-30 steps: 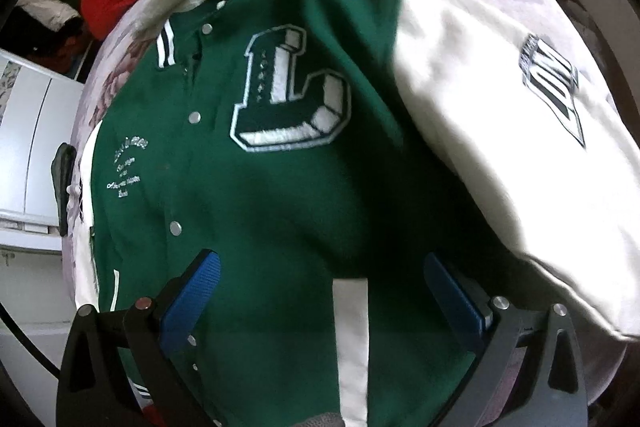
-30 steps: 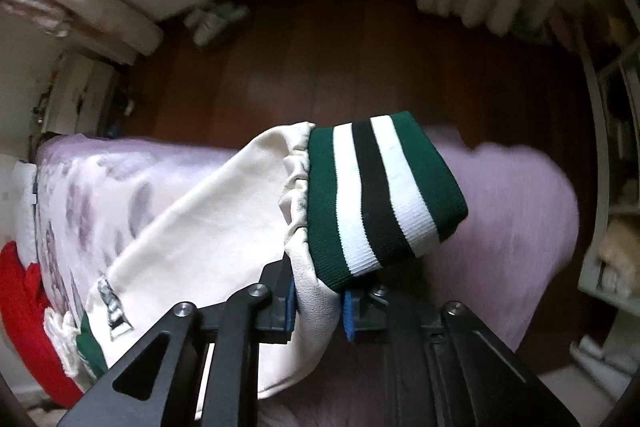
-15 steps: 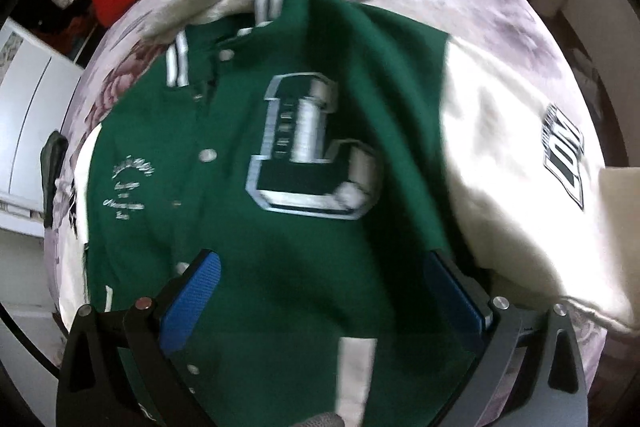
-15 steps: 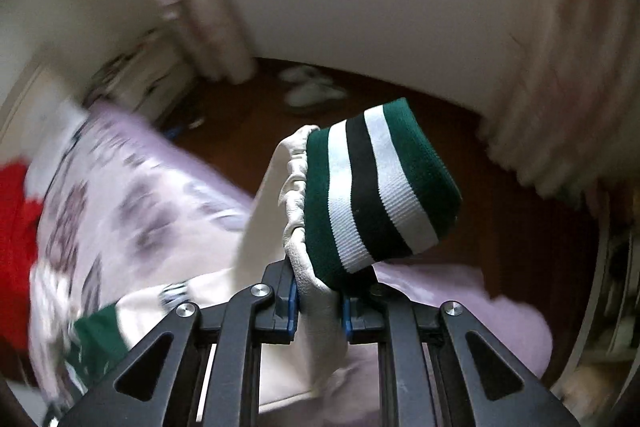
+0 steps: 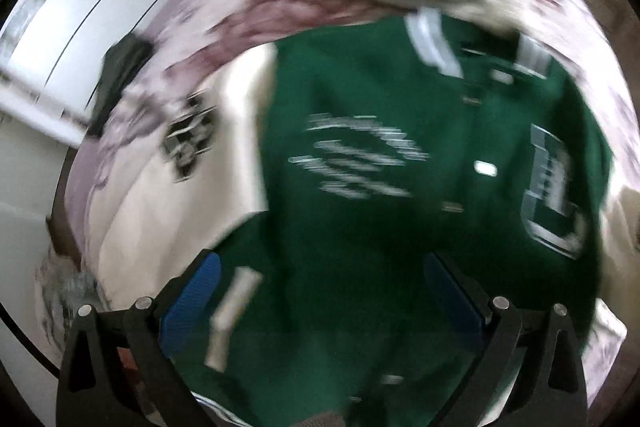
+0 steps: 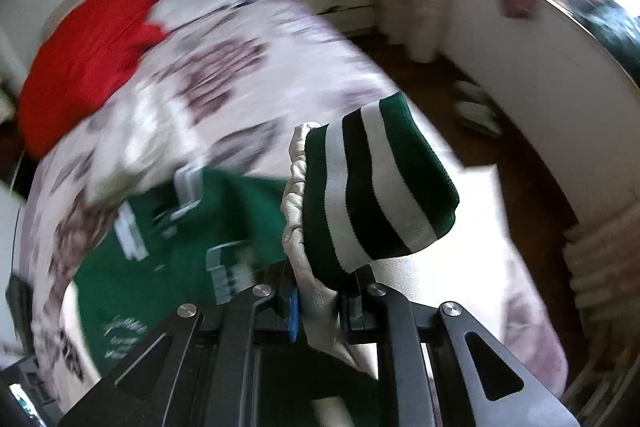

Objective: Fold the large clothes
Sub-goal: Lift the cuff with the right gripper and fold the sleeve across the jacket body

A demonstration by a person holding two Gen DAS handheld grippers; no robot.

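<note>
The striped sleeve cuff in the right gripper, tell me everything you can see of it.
The cuff is ribbed knit, banded dark green, white and black, and looks soft and stretchy. It stands up above the right gripper, tilted to the right, its open end away from the camera. Below it the cream sleeve, leather-like, gathers into puckers at the seam. The jaws are shut on the sleeve just under the cuff, holding it lifted over the green jacket lying on the floral bed cover.

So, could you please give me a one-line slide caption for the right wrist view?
Right tool pinching the cream sleeve by its striped cuff above the green jacket on the floral bed.
</note>
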